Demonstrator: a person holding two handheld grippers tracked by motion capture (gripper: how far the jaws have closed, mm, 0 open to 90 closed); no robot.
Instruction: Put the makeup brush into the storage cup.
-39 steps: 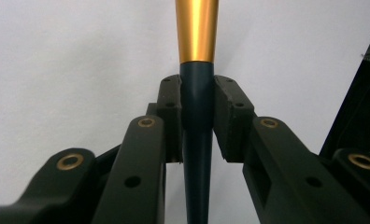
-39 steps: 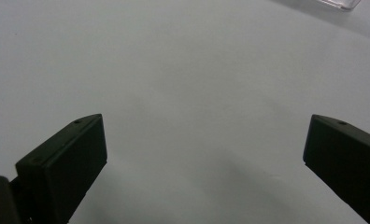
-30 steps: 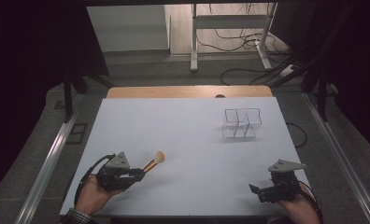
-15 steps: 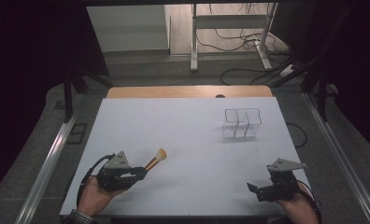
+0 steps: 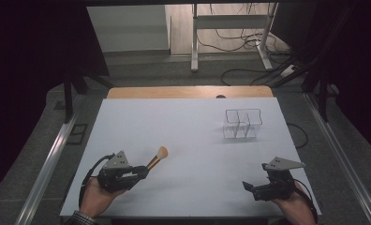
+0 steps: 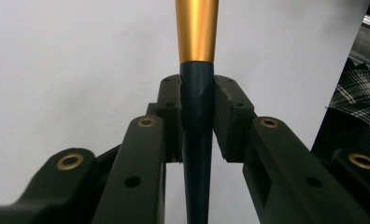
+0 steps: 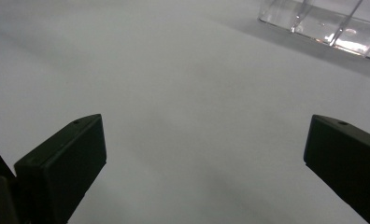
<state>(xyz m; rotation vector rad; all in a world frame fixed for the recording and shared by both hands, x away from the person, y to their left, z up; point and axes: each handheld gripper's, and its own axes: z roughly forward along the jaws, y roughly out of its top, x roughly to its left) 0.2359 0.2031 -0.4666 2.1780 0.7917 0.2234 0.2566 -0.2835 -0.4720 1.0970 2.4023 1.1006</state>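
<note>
The left gripper (image 5: 139, 172) pinches a makeup brush (image 5: 156, 157) by its thin handle near the table's (image 5: 183, 122) front-left, the right gripper's (image 5: 247, 186) jaws spread empty, so the brush could probably twist loose.

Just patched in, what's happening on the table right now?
A person works at a white table with tongs in each hand. The left tongs are shut on the dark handle of a makeup brush with a gold ferrule and tan bristles, held low near the front left, bristles pointing toward the table's middle. The right tongs stand open with nothing between them, near the front right. A clear plastic two-compartment organiser stands at the far right, with nothing visible inside.
</note>
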